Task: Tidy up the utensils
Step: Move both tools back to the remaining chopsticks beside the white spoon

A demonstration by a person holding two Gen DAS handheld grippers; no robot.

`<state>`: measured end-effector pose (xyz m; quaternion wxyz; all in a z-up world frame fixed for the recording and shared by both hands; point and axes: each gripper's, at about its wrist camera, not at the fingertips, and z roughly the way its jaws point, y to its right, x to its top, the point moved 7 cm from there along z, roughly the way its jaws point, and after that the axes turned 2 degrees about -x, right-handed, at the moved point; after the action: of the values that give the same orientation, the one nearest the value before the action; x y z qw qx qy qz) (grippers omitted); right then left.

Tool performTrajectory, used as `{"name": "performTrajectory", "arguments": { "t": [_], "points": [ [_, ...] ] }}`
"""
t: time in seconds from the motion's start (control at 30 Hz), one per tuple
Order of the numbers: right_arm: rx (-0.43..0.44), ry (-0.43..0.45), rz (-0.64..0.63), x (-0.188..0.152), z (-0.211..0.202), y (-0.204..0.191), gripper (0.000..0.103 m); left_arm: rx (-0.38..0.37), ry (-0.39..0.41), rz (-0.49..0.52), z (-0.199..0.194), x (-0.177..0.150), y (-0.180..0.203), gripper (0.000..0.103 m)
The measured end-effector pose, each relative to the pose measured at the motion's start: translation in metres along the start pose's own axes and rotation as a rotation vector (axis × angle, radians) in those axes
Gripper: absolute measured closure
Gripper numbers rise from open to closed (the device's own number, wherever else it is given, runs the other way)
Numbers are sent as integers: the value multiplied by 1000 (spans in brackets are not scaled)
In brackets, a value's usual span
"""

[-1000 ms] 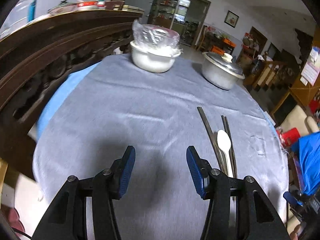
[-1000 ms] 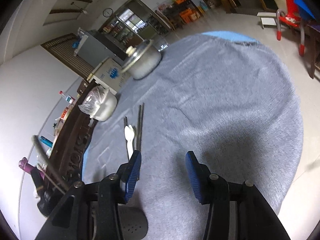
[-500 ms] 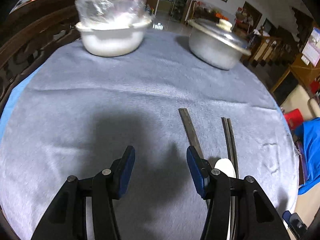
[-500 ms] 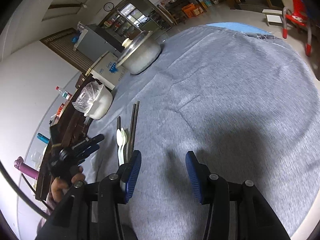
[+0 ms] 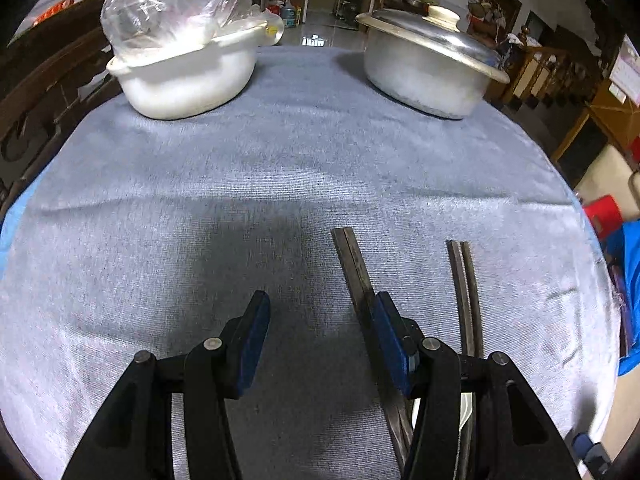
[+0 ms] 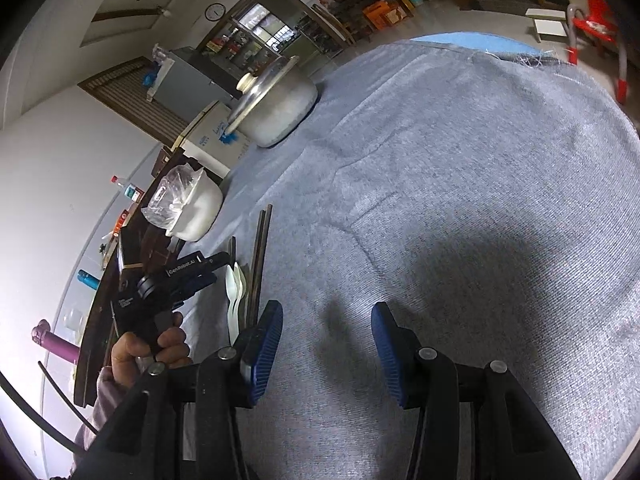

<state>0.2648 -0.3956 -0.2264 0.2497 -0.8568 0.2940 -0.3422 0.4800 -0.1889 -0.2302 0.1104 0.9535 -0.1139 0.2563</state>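
Note:
Two pairs of dark chopsticks lie on the grey tablecloth: one pair runs under my left gripper's right finger, the other pair lies further right. A white spoon shows partly behind that finger. My left gripper is open and empty, low over the cloth just left of the utensils. In the right wrist view the chopsticks and white spoon lie to the left of my right gripper, which is open and empty. The left gripper appears there over the utensils.
A white bowl with a plastic bag over it stands at the back left and a lidded metal pot at the back right. A dark carved wooden sideboard borders the table's left. Red stools stand on the floor beyond.
My left gripper has moved forward and lower toward the chopsticks; the bowl and pot look nearer. The right gripper shifted slightly, and the left gripper has come into its view.

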Motion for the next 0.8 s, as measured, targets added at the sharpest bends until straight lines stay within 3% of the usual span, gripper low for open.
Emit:
{"name": "performTrajectory", "arguments": {
  "t": [0.4,0.63,0.8],
  "points": [
    [22,12,8,2,-3,4,54,52,-83,17,-1,-3,-14,44],
    [-2,-5,-77,13,10,-13,54,60,-114,-11,-2,-5,-24,44],
    [-11,-69,-183,40,46,-40,63,75,-85,-10,6,6,-24,46]
  ]
}}
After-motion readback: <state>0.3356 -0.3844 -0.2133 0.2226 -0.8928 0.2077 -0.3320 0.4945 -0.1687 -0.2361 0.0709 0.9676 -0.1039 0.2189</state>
